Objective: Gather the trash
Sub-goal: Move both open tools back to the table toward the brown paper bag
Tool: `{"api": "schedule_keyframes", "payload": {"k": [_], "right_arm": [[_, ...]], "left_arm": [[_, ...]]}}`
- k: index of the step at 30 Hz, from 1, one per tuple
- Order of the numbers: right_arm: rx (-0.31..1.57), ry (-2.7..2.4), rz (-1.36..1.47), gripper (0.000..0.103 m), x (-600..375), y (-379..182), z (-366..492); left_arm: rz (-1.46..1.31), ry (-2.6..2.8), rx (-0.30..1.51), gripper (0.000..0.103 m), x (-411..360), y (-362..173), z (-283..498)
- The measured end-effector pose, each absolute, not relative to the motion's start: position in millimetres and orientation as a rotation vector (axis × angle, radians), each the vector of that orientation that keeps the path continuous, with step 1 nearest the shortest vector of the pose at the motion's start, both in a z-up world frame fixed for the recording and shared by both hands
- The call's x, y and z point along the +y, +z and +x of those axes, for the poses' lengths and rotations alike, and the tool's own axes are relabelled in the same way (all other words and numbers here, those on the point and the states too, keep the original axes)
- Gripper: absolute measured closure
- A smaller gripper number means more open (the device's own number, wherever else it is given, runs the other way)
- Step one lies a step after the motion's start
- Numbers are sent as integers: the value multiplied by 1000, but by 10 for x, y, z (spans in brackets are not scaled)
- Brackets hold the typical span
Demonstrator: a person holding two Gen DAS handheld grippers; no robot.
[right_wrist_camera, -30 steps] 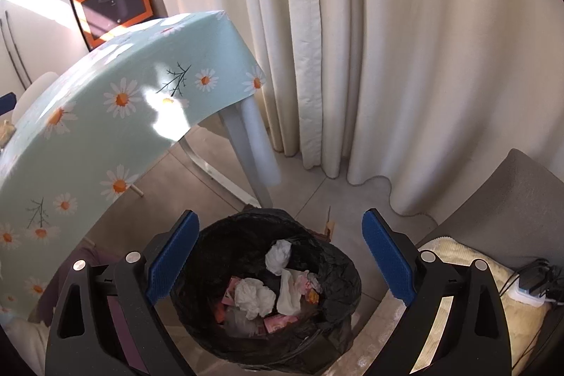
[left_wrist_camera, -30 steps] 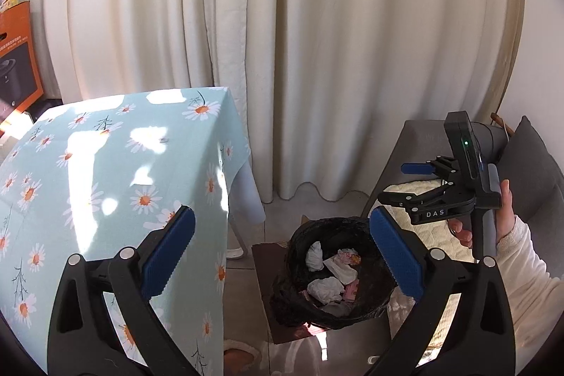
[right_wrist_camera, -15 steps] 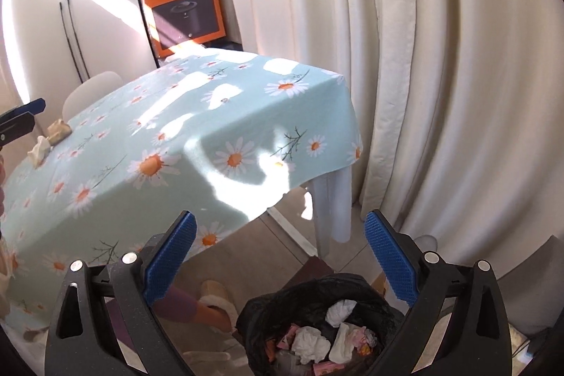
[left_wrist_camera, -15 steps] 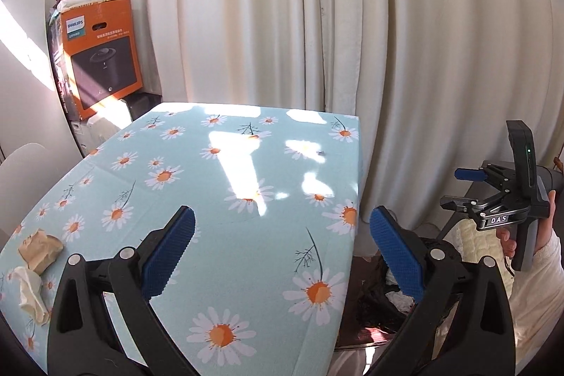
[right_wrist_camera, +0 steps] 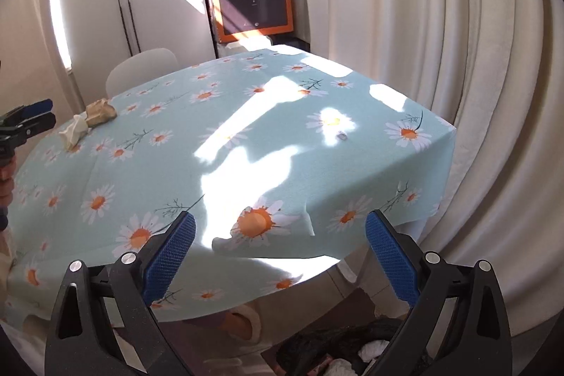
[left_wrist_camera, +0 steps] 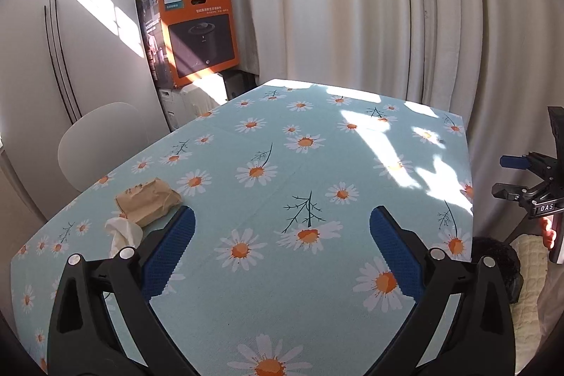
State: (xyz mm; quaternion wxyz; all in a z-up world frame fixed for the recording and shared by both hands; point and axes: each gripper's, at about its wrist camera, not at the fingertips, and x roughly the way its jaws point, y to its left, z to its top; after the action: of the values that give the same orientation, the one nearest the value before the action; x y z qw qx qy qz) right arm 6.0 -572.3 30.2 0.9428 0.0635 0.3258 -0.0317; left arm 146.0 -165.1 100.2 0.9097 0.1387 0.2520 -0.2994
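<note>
A crumpled brown paper bag [left_wrist_camera: 148, 201] and a crumpled white tissue [left_wrist_camera: 121, 231] lie on the daisy tablecloth [left_wrist_camera: 282, 192], just left of my left gripper [left_wrist_camera: 282, 252], which is open and empty above the table. Both also show in the right wrist view, the bag [right_wrist_camera: 100, 111] and the tissue [right_wrist_camera: 72, 131] at the table's far left. My right gripper [right_wrist_camera: 280, 256] is open and empty, off the table's near edge above the black trash bin [right_wrist_camera: 338, 347], which holds crumpled paper. A tiny scrap [right_wrist_camera: 341, 136] lies in the sunlit patch.
An orange Philips box [left_wrist_camera: 199, 30] stands on stacked things in the corner behind the table. A white chair [left_wrist_camera: 102, 143] is at the far side. Cream curtains [left_wrist_camera: 387, 6] hang along the right. A cushioned seat [left_wrist_camera: 532, 270] is beside the bin.
Both grippers have swung up and left from over the trash bin toward the table. The bin has dropped to the frame edges; the paper bag and tissue have come into view.
</note>
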Motion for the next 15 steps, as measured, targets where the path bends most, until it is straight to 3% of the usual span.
{"api": "schedule_keyframes", "payload": {"k": [15], "right_arm": [[697, 213, 17, 10, -4539, 429, 935]], "left_arm": [[128, -237, 688, 6, -524, 678, 2372]]}}
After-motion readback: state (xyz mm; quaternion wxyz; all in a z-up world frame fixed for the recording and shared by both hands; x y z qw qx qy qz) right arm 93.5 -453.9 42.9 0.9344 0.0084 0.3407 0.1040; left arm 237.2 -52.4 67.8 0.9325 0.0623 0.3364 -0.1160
